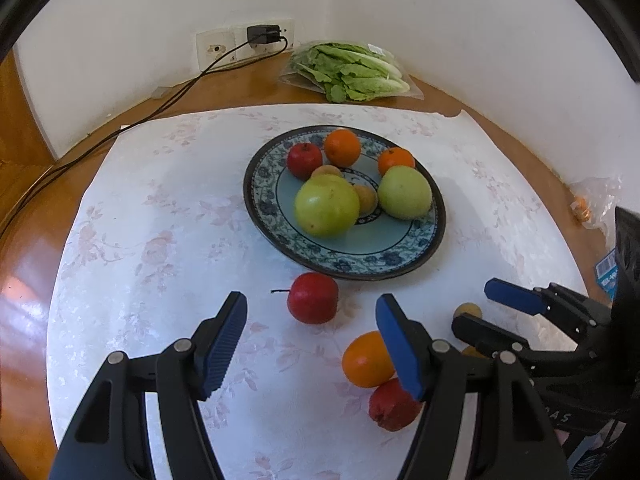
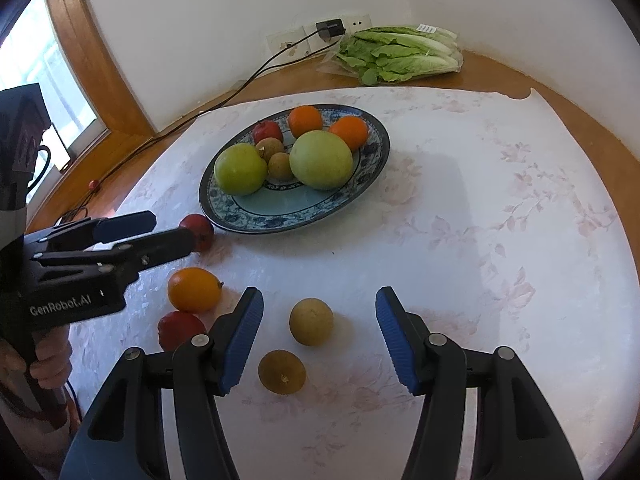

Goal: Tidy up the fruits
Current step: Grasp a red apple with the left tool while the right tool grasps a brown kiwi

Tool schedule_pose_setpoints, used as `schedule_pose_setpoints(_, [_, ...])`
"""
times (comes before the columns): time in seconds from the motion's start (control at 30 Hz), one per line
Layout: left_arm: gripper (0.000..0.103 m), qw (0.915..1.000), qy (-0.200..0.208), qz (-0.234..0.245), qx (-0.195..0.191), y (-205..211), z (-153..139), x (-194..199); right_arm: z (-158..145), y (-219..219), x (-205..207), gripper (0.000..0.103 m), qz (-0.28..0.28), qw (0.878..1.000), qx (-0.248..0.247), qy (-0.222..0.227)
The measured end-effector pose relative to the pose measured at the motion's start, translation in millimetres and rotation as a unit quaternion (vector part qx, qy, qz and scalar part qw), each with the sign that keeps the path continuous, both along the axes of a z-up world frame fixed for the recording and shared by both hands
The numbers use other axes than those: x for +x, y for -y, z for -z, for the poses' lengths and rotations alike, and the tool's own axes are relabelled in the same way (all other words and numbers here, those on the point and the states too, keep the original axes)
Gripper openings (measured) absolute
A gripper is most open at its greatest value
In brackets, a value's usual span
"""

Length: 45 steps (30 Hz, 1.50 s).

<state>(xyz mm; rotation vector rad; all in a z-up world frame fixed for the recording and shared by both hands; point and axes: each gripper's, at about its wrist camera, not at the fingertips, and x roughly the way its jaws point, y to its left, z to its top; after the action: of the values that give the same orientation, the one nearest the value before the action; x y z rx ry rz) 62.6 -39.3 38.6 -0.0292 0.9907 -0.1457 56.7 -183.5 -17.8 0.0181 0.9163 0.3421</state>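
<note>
A blue-patterned plate (image 1: 400, 264) (image 2: 248, 220) holds two green apples, two oranges, a red apple and two small brown fruits. Loose on the cloth lie a red apple (image 1: 313, 298) (image 2: 199, 230), an orange (image 1: 366, 359) (image 2: 194, 289), a dark red fruit (image 1: 390, 406) (image 2: 178, 329) and two small brown fruits (image 2: 311, 321) (image 2: 281, 372). My left gripper (image 1: 312, 320) is open, the red apple just ahead between its fingers, untouched. My right gripper (image 2: 319, 312) is open over the nearer brown fruits, the round one lying between its fingertips without contact.
A bag of lettuce (image 1: 352, 70) (image 2: 400, 54) lies by the back wall beside a wall socket with a charger (image 1: 262, 34) and a cable trailing left. A crumpled plastic bag (image 1: 592, 200) sits at the table's right edge. A window frame (image 2: 92, 60) stands to the left.
</note>
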Motion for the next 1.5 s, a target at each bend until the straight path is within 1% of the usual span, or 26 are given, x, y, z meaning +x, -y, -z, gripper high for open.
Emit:
schedule_pose_setpoints(0.13, [0.07, 1.0, -0.001, -0.003, -0.004, -5, 0, 0, 1, 2, -1, 0.06, 0.001, 1.0, 0.004, -0.004])
schedule_pose_setpoints(0.17, [0.07, 1.0, -0.001, -0.004, -0.004, -6, 0, 0, 2, 2, -2, 0.057, 0.001, 1.0, 0.005, -0.004])
schedule_pose_setpoints(0.2, [0.07, 1.0, -0.001, -0.005, -0.004, -6, 0, 0, 2, 1, -2, 0.052, -0.002, 1.0, 0.007, -0.005])
schedule_pose_setpoints(0.27, [0.07, 1.0, -0.003, -0.006, -0.005, -7, 1, 0, 4, 0, -1, 0.047, -0.007, 1.0, 0.009, -0.01])
schedule_pose_setpoints(0.3, [0.07, 0.9999, -0.005, -0.007, -0.005, -7, 2, 1, 5, -1, -2, 0.047, -0.008, 1.0, 0.008, -0.01])
schedule_pose_setpoints(0.47, [0.07, 0.9997, -0.009, -0.022, -0.011, -10, 6, 7, 6, -2, -1, 0.046, -0.007, 1.0, 0.005, -0.004])
schedule_pose_setpoints(0.57, [0.07, 0.9996, -0.01, -0.024, -0.014, -10, 9, 10, 7, -3, -3, 0.046, -0.008, 1.0, 0.0, 0.004])
schedule_pose_setpoints(0.63, [0.069, 0.9996, -0.01, -0.023, -0.014, -9, 10, 11, 7, -1, -4, 0.046, -0.006, 1.0, 0.007, 0.008])
schedule_pose_setpoints(0.73, [0.064, 0.9995, -0.014, -0.023, -0.015, -8, 14, 12, 7, 1, -5, 0.046, -0.003, 1.0, 0.017, 0.008])
schedule_pose_setpoints(0.87, [0.059, 0.9994, -0.016, -0.021, -0.02, -8, 17, 13, 7, 0, -6, 0.046, -0.004, 1.0, 0.013, 0.011])
schedule_pose_setpoints(1.0, [0.056, 0.9995, -0.015, -0.023, -0.018, -7, 19, 15, 7, 4, -6, 0.046, 0.002, 0.999, 0.032, 0.007])
schedule_pose_setpoints(1.17, [0.054, 0.9995, -0.008, -0.027, -0.013, -7, 19, 15, 7, 5, -7, 0.046, 0.007, 0.999, 0.032, 0.013])
schedule_pose_setpoints(1.23, [0.053, 0.9995, -0.005, -0.027, -0.013, -6, 19, 14, 8, 7, -8, 0.045, 0.014, 0.999, 0.035, 0.016])
schedule_pose_setpoints(1.37, [0.042, 0.9997, -0.004, -0.016, -0.019, -3, 20, 14, 7, 8, -10, 0.036, 0.022, 0.999, 0.029, 0.02])
schedule_pose_setpoints(1.5, [0.041, 0.9997, 0.001, -0.013, -0.019, -3, 20, 13, 8, 9, -9, 0.027, 0.016, 0.999, 0.039, 0.016])
